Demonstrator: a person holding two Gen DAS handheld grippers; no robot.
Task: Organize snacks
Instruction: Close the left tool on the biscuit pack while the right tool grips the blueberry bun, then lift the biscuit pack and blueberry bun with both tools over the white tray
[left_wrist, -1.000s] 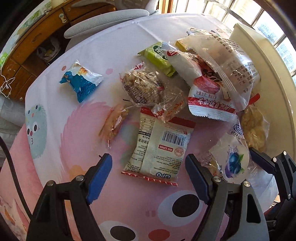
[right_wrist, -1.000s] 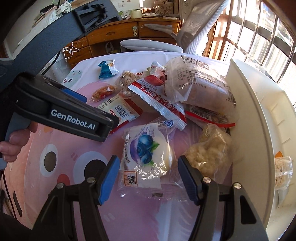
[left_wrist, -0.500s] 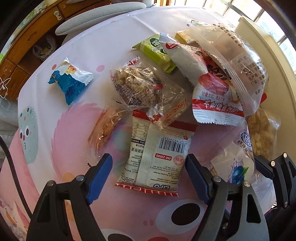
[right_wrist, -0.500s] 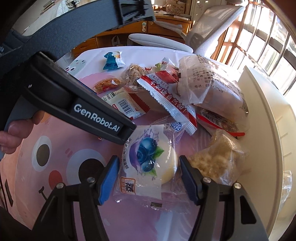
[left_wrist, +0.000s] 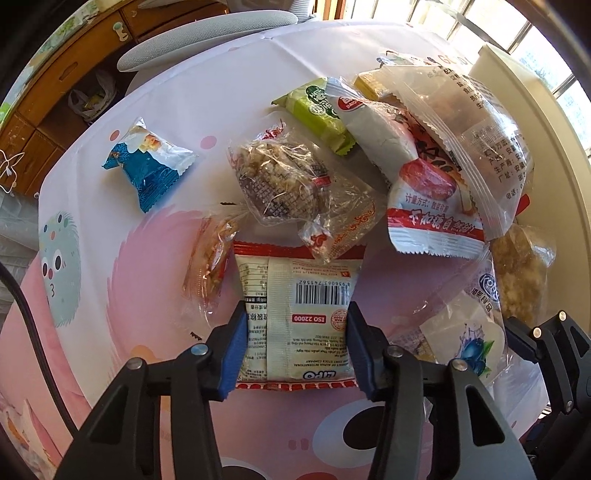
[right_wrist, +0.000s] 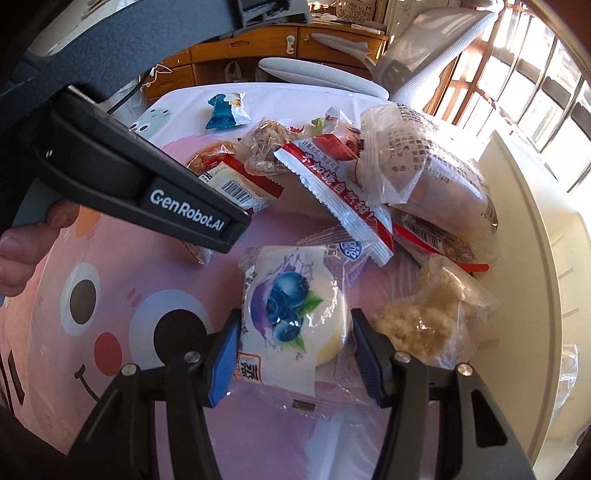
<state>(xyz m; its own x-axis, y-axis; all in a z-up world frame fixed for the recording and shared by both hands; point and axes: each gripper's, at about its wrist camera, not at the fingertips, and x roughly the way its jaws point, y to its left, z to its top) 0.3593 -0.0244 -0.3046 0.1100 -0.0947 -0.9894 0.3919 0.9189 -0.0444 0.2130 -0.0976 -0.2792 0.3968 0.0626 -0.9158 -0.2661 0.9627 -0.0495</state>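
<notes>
My left gripper (left_wrist: 295, 347) has closed on the white and red LiPO snack packet (left_wrist: 295, 314), its blue pads touching both sides of the packet on the tablecloth. My right gripper (right_wrist: 293, 350) has its blue pads against both sides of the blueberry cake packet (right_wrist: 291, 306). Both packets lie flat on the pink cartoon tablecloth (left_wrist: 110, 277). The left gripper's body (right_wrist: 147, 184) crosses the right wrist view. The blueberry packet also shows in the left wrist view (left_wrist: 469, 339).
A heap of snacks lies behind: a red-white packet (left_wrist: 424, 206), a large clear bag (left_wrist: 469, 122), a green packet (left_wrist: 317, 110), a blue packet (left_wrist: 147, 166), clear-wrapped cakes (left_wrist: 280, 181) and a crumbly cake (right_wrist: 432, 321). A white bin (right_wrist: 535, 258) stands right.
Both grippers moved forward and down over their packets and their jaws narrowed, from wide open to pads touching the LiPO packet and the blueberry packet.
</notes>
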